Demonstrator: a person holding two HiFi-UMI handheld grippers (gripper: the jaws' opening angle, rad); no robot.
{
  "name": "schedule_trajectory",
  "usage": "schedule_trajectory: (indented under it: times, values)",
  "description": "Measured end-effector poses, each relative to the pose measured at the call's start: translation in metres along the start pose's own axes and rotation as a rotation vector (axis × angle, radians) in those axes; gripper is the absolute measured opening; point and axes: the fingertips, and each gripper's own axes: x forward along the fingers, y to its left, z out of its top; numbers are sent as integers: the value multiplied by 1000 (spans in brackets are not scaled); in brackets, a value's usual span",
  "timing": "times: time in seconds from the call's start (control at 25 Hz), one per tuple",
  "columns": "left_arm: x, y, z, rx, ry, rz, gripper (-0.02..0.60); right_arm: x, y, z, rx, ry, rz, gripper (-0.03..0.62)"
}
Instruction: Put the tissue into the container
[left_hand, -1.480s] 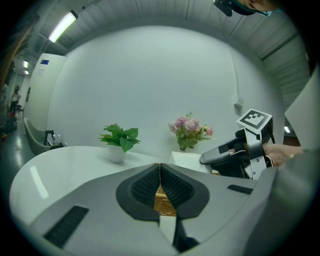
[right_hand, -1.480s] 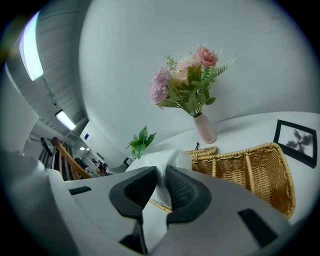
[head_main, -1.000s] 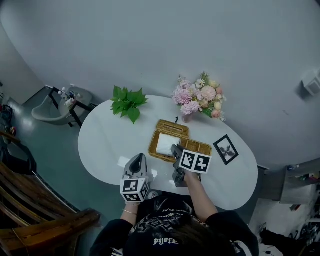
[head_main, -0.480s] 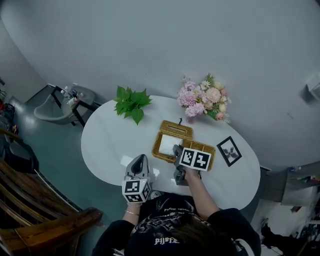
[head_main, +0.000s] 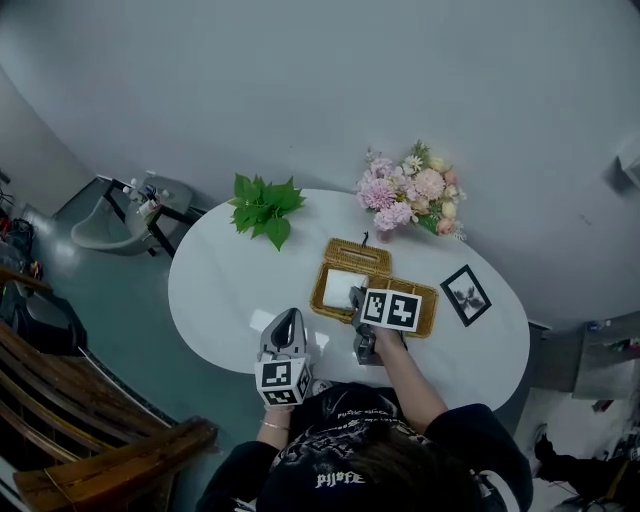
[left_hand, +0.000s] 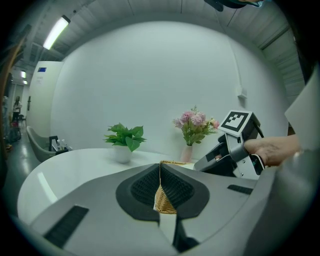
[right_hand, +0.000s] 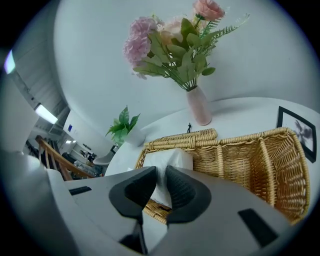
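A woven wicker container (head_main: 418, 313) stands in the middle of the white oval table (head_main: 220, 285). A white tissue pack (head_main: 342, 286) sits in its left compartment, and the right compartment shows empty. My right gripper (head_main: 357, 302) reaches in from the near side, shut on the tissue (right_hand: 172, 159), which shows white between its pads. In the right gripper view the container (right_hand: 260, 165) fills the right half behind my gripper (right_hand: 161, 172). My left gripper (head_main: 287, 320) hovers over the table left of the container, shut with nothing in it (left_hand: 160, 167).
The woven lid (head_main: 362, 256) lies behind the container. A vase of pink flowers (head_main: 410, 195) and a potted green plant (head_main: 265, 205) stand at the far edge. A black picture frame (head_main: 466, 295) lies at the right. A wooden chair (head_main: 90, 450) stands left of the table.
The head camera has shifted a little, so the table sits slightly higher and further right. Both grippers keep their places relative to the container.
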Motion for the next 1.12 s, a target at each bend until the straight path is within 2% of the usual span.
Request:
schedule_trajectory:
  times: [0.48,1.12]
  values:
    - [-6,11,-2,8,2,21,26,10,-6,-1,-4,29,-57,89]
    - [-12,10,0,17,-5,25,26,21,-15,-5,31,124,-133,92]
